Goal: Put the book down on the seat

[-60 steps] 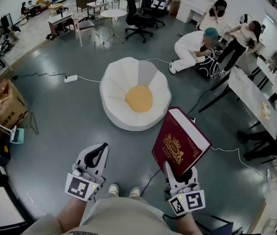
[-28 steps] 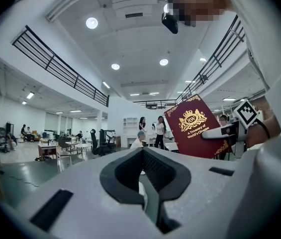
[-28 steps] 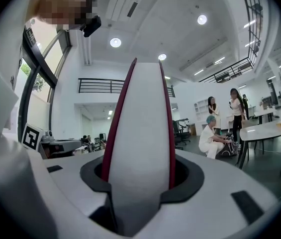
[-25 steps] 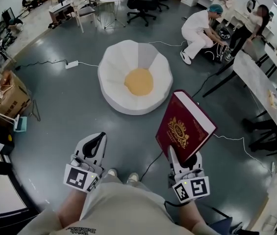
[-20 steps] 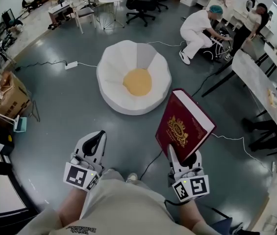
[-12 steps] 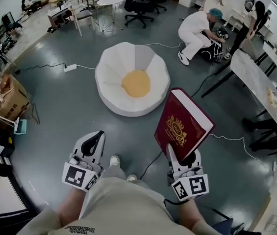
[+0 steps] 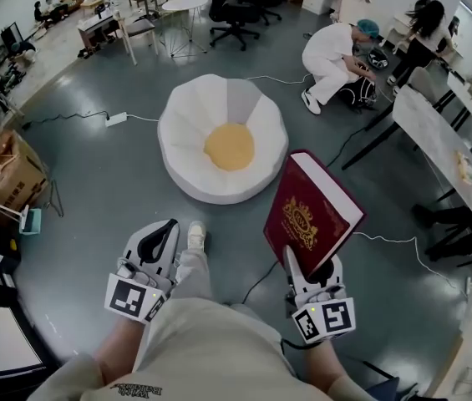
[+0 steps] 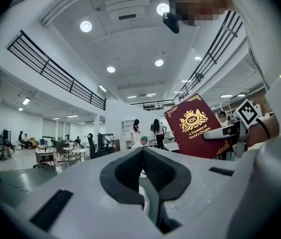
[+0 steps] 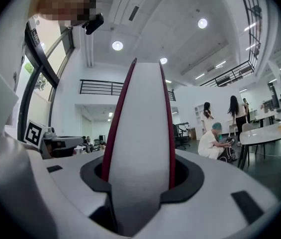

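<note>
Stretching across the whole head view, the grey floor (image 7: 85, 199) lies between the person and the seat (image 7: 184, 132), a white petal-shaped floor chair with a round yellow cushion (image 7: 229, 146) in its hollow. The seat sits about where it did a moment ago, perhaps slightly nearer, so the approach looks only partly made. What has changed most is the stride: one leg has swung forward, and its white shoe (image 7: 195, 236) now lands ahead of the body, pointing at the seat, where both feet stood close under the person before.

The book (image 7: 311, 215), a thick dark-red volume with a gold crest, has kept its place and tilt. It stands up out of the right gripper (image 7: 301, 267), whose jaws are clamped wide on its lower edge, well apart from the seat and above the floor to its right. The left gripper (image 7: 163, 234) is carried alongside with its jaws together and nothing between them.

Judging by this, the walk continues; lowering the book onto the cushion has not yet begun.
</note>
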Available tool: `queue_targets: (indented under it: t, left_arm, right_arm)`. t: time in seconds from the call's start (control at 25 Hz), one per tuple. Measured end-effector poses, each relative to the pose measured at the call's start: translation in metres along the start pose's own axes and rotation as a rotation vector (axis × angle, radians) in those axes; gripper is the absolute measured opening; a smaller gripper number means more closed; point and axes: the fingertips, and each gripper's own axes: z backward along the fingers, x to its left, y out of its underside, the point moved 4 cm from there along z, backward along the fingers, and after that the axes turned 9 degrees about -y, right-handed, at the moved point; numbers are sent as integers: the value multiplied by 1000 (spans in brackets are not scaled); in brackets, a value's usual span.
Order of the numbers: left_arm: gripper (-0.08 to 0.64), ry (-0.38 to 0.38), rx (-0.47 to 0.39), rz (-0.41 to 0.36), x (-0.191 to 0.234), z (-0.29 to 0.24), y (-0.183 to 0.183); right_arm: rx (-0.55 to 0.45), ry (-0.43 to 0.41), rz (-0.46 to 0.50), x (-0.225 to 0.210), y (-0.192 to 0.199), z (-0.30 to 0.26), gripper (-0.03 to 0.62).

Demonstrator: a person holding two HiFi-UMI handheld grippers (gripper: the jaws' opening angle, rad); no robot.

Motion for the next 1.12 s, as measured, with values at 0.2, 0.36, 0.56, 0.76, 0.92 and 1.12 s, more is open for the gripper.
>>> queue_targets:
  t: [0.2,0.36,0.56,0.76,0.92,1.12]
  left_arm:
    - [3,24,3,-4,14,-31,15]
    - [3,37,13,2,36,-63,21]
    - [3,54,24,2,69,-109,27]
    - [3,66,46,8,117,-163,30]
    - [3,69,63,14,159,-208,28]
    - [3,71,66,48,215,-269,25]
  right_arm:
    - [8,18,-2,-14,11,-26,221]
    - [29,24,-5,-24,14,-57,221]
    - [44,36,-20,-42,18,-109,221]
    - [67,47,-40,-59,17,-179,221]
    - [86,59,-47,-76,8,-235,221]
    - [112,80,-42,-95,-3,-309,221]
